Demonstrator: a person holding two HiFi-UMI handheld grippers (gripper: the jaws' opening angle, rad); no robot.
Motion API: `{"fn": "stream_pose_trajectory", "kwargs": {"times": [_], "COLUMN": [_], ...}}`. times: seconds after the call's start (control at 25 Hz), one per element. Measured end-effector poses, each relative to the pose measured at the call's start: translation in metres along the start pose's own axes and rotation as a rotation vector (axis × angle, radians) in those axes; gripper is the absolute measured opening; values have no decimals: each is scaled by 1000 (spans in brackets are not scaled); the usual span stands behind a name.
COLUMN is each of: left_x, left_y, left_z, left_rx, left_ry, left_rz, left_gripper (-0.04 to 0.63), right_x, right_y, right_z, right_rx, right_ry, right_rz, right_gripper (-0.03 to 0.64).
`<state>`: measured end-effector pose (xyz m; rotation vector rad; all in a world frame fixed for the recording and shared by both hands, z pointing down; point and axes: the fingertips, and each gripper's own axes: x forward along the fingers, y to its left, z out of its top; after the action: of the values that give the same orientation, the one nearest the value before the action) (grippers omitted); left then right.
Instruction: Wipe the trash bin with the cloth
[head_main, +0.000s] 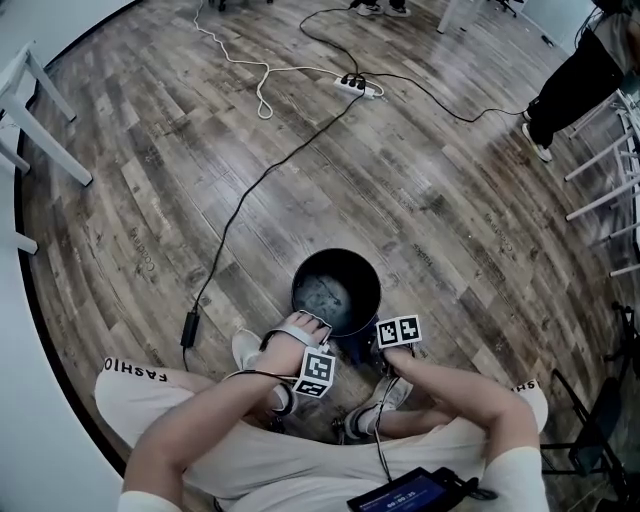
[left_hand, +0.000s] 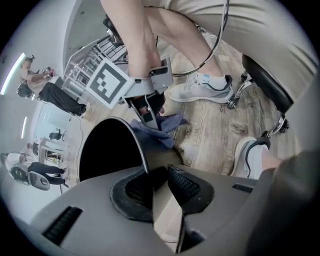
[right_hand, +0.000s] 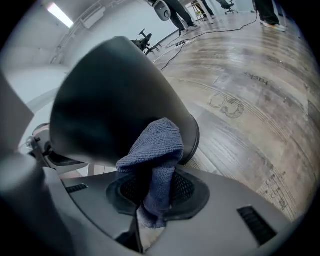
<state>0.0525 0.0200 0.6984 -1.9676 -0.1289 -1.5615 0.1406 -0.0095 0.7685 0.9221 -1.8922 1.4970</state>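
**Cloth pressed to the bin's outer wall, rim gripped on the near side**

The black trash bin stands on the wooden floor just in front of the seated person's feet, with its open mouth facing up. The blue cloth is bunched against the outside of the bin's wall, close under the rim on the side nearest the person.

The right hand-held gripper holds that cloth. Its jaws are narrow and pinch a fold, and the rest of the cloth stands up from them against the bin.

The left hand-held gripper sits on the near rim a little further round. Its jaws are drawn in close, one pad inside the bin and one outside, with the thin wall clamped between them. The two grippers are near each other, and both point steeply down.

A white shoe rests on the floor beside the bin. Further out, a black cable runs across the boards to a white power strip. A second person stands well apart, at the far right edge of the room.
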Motion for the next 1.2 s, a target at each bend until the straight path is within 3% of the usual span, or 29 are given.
{"fn": "stream_pose_trajectory", "kwargs": {"times": [0.2, 0.48, 0.64, 0.76, 1.2], "left_x": [0, 0, 2, 3, -7], "left_y": [1, 4, 2, 9, 2], "left_z": [5, 9, 11, 7, -13], "left_rx": [-35, -62, -86, -86, -64], "left_ry": [-16, -36, -41, -46, -32], "left_rz": [-7, -11, -12, -14, -76], "left_gripper": [97, 95, 95, 95, 161], "right_x": [35, 79, 81, 69, -26], "right_y": [-33, -76, -77, -73, -22], "right_z": [-6, -22, -21, -11, 6], "right_rx": [11, 123, 194, 196, 143], "right_ry": [-11, 6, -42, -8, -23], "right_rz": [2, -55, -60, -106, -106], "right_gripper": [83, 83, 83, 83, 83]}}
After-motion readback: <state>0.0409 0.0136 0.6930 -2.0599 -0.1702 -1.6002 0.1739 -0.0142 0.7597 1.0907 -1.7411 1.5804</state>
